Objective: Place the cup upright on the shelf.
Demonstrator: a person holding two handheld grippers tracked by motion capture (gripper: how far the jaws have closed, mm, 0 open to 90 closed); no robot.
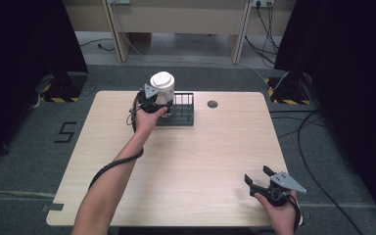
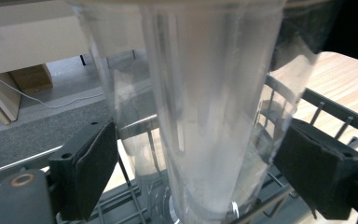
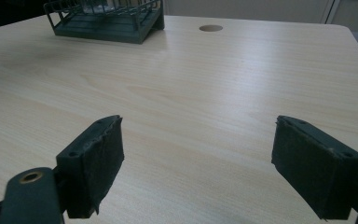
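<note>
Right hand-held gripper [image 1: 260, 177] gapes wide over pale woodgrain surface [image 1: 200, 161]. At eleven o'clock, left hand-held gripper [image 2: 196, 163] brackets a clear ribbed cup [image 2: 205, 116] in a wire basket [image 1: 183, 115]; contact unclear.

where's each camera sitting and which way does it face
High view: above the person's side, looking down on the table; forearms, both grippers.
Left gripper view: on the left gripper, facing the clear cup over the wire basket; own jaws.
Right gripper view: on the right gripper, facing across the table; own jaws.
Shared: the basket.
</note>
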